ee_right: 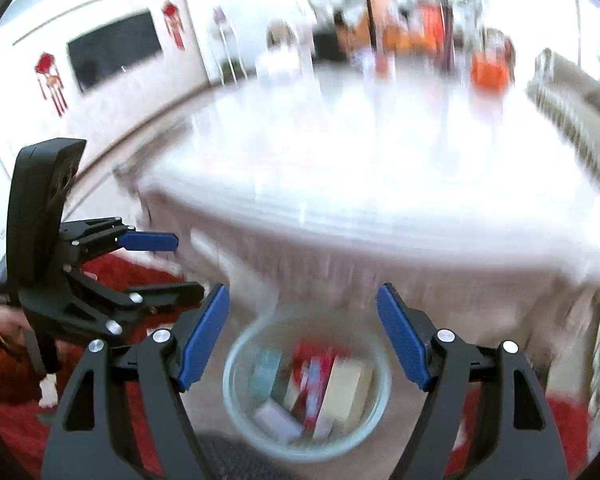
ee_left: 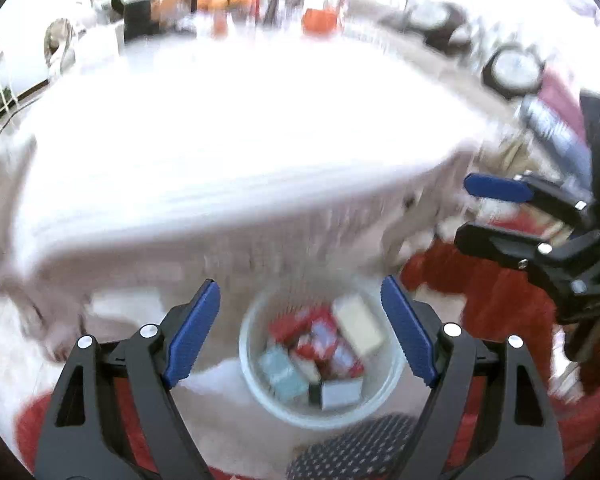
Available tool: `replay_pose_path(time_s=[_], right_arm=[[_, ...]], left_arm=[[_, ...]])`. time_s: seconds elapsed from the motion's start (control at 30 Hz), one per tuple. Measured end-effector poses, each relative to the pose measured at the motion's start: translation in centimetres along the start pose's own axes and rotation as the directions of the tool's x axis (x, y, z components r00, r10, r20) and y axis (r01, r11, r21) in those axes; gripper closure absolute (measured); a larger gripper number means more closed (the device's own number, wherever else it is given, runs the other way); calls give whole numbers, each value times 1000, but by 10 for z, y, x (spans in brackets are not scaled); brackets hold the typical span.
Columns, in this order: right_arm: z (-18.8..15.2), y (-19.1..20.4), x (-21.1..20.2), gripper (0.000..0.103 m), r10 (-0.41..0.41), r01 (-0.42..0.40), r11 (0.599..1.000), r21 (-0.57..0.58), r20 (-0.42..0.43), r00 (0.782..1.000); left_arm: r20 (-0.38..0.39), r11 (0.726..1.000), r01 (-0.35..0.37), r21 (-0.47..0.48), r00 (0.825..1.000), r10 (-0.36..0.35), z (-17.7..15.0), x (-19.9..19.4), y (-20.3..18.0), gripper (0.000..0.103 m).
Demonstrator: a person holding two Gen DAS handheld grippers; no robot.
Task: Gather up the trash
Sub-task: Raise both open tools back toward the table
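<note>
White plastic, that bin [ee_left: 260, 392] on the floor, and it is sitting just in front of the cloth-draped table [ee_left: 228, 152], already holding a jumble of small boxes and wrappers [ee_left: 320, 356]: a cream carton, red packets, a pale blue one, a grey one. Both views are smeared with blur, so finer detail is escaping me.

Both tools are hanging over it. The left gripper [ee_left: 300, 332] is showing its blue pads spread wide with nothing between them, and the right gripper [ee_right: 302, 336] is doing the same, fingers well apart and empty. In the right camera the left tool is appearing at the left edge, also splayed.

The tabletop is looking bare and washed out, so I cannot tell whether any litter is remaining there. My guess is that the collecting is largely finished, or that a drop has just been made.

If more is going in, I would be advising this: be keeping each load centred over the bin mouth before letting go, since the rim [ee_right: 236, 392] is narrow and the pile is already sitting fairly high. Be lowering close rather than tossing, and be keeping the two tools from crowding each other above it.
</note>
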State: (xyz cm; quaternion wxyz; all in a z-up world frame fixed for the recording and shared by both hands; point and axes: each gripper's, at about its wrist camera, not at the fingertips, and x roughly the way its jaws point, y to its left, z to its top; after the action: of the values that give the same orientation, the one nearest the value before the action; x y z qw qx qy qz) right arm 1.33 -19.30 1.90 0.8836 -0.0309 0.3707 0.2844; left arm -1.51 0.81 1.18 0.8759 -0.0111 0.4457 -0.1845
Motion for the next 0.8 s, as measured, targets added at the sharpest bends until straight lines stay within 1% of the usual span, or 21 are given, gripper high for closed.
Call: replay_pose_path(time_s=[0.07,0.1,0.13,0.17,0.2,0.23,0.27,0.3,0.33,0.37,0.43,0.47,0.5,0.53,0.6,0.63,0.7,0.77,0.8], right_arm=[[35,-6,-9,14,-29,32,999,-32,85,996],[52,-11,-10,12,-61,66,997,-39,133,989],[68,-17,-7,11,-93,101,994,-41,172,981],[90,-26,3,10,-131,142,989,-37,208,969],[111,-37,18,9,-163,172,985,-21,223,961],[124,-44,29,9,-178,184,983,-8,223,958],[149,-58,52,9,-207,206,978,25,221,953],[162,-67,67,9,-215,211,977,42,216,953],[180,-80,86,9,-226,215,974,73,212,951],[197,-90,104,9,-232,215,971,102,209,950],[225,-104,134,9,-228,206,970,128,196,954],[245,-110,155,9,-218,196,972,127,182,959],[258,-112,169,9,-210,192,974,117,171,963],[277,-116,190,9,-209,199,976,84,149,966],[299,-117,215,9,-231,228,973,33,120,966],[307,-119,228,9,-243,243,970,11,104,965],[325,-124,258,9,-232,233,973,1,64,971],[338,-126,287,9,-211,211,978,9,26,977],[344,-128,298,9,-207,207,978,6,11,978]], left_arm=[[59,999,15,-38,998,-13,39,-16,15,22],[109,998,6,-56,994,0,68,-23,26,22],[145,996,-47,-71,988,57,95,-24,36,22],[184,990,-112,-91,975,127,125,-22,47,22],[218,981,-156,-113,960,177,147,-17,57,20],[245,972,-189,-139,945,218,168,-12,67,15],[270,959,-221,-177,926,264,192,-4,79,14],[280,940,-255,-226,907,313,221,9,95,14],[270,927,-276,-255,900,342,243,21,106,14],[231,911,-307,-275,899,373,275,43,120,14],[185,909,-315,-273,910,371,317,74,135,14],[178,911,-314,-268,913,368,332,85,139,14],[165,909,-327,-257,912,375,351,100,145,14],[153,901,-359,-244,903,401,366,113,149,14],[156,884,-406,-233,881,446,390,129,162,14],[162,883,-402,-243,881,445,398,133,170,14],[164,881,-368,-296,889,427,415,143,190,14],[175,873,-329,-360,896,409,424,150,212,14],[180,871,-316,-375,897,403,422,153,214,14]])
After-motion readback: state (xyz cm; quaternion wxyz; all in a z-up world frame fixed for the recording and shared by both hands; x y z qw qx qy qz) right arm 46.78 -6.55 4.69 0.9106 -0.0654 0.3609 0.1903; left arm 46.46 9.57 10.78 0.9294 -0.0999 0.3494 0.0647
